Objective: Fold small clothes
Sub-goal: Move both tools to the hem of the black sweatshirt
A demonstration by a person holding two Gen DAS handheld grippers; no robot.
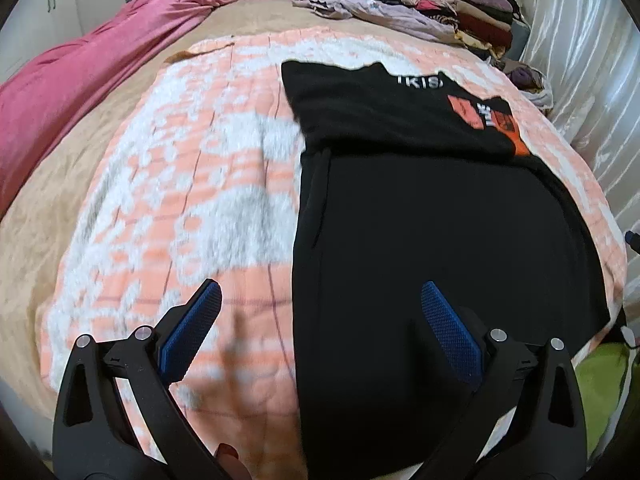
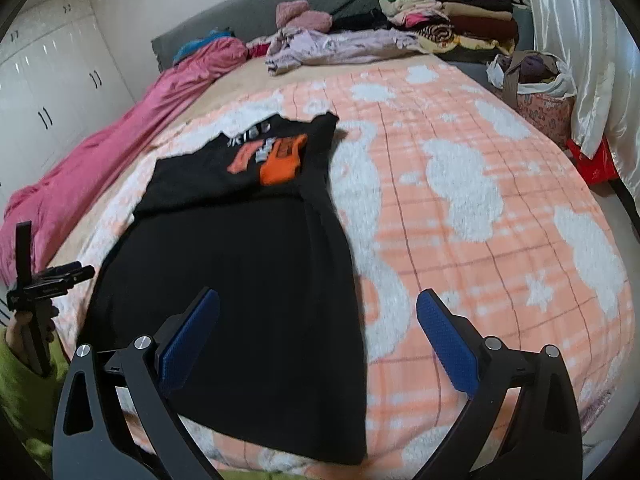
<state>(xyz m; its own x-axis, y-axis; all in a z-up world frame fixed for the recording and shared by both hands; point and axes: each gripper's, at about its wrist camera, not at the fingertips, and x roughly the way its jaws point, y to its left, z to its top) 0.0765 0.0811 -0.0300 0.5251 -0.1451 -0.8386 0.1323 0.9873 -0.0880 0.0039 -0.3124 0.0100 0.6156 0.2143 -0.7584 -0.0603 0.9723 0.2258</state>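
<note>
My left gripper point(image 1: 320, 312) hangs with jaws spread wide, gripping nothing — one blue pad over the blanket point(image 1: 192, 184), the other over the black shirt point(image 1: 432, 232). My right gripper point(image 2: 318, 320) is likewise released and empty, straddling the shirt's near right edge. The shirt lies flat on the peach-and-white blanket, its top part folded down — orange print up. Beyond it, a lilac garment point(image 2: 332, 50) and stacked clothes point(image 2: 460, 16).

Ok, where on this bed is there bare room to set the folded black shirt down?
Bare blanket lies between the black shirt and the bag, and also between the shirt and the pink duvet. The headboard end is crowded with stacked clothes and a lilac garment.
</note>
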